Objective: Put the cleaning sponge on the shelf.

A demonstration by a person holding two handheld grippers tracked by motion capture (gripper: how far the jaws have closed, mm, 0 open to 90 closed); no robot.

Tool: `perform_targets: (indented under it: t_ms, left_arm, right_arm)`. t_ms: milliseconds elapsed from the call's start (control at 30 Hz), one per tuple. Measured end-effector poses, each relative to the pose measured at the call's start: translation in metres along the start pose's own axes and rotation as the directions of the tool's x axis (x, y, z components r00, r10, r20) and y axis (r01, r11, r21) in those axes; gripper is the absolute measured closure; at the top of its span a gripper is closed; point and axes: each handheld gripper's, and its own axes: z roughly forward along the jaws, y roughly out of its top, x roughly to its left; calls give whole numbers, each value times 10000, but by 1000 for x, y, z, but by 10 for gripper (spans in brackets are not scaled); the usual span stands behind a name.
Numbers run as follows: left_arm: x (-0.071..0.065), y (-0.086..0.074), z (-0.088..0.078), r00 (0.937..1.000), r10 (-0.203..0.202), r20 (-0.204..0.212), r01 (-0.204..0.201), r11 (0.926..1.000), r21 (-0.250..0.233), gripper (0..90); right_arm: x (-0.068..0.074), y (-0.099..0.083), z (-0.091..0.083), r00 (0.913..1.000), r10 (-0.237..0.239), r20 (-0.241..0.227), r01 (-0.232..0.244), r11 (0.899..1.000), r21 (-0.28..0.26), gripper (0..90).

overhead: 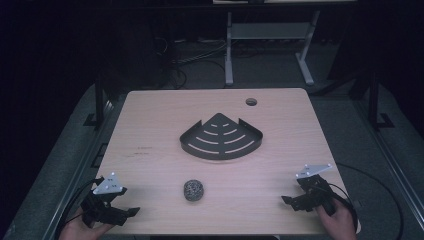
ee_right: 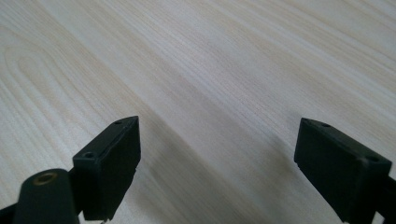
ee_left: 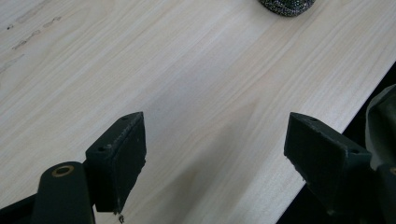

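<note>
Two grippers are at work, one in each of the person's hands, both at the near edge of the bench. The left gripper (overhead: 131, 212) sits by the near left corner, its jaws spread wide with nothing between them; in the left gripper view (ee_left: 215, 154) bare wood shows in the gap, and one jaw hangs over the bench's edge. The left hand (overhead: 82, 229) comes in from the bottom of the high view. The right gripper (overhead: 286, 201) sits by the near right corner, held by the right hand (overhead: 340, 220), and its jaws are likewise released and wide apart; the right gripper view (ee_right: 217, 161) shows plain wood grain between them.

Each gripper carries one grey three-cornered plate, two in all.

Between the grippers, near the middle of the near edge and well apart from both, lies one speckled dark ball (overhead: 194, 190), which looks like a scouring pad. Its lower edge also shows at the top of the left gripper view (ee_left: 286, 6).

Farther on, about the middle of the bench (overhead: 150, 115), stands one dark corner-shaped tray (overhead: 221, 137) with curved slots in its floor. One round hole (overhead: 251, 102) pierces the bench near the far right corner.
</note>
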Motion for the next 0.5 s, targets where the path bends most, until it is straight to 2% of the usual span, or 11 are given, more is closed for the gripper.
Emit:
perform_targets:
  t_ms: [133,233,500]
  left_arm:
    - [1,0,1,10000,-11,65,10,10000,89,204]
    - [-1,4,3,9996,176,212,-179,9997,154,203]
    - [-7,13,7,9983,374,437,-383,9990,208,197]
  right_arm:
    - [0,0,0,10000,-17,-7,17,10000,35,144]
    - [1,0,0,10000,-46,5,46,10000,15,143]
    - [3,1,1,10000,-96,-25,96,9999,99,143]
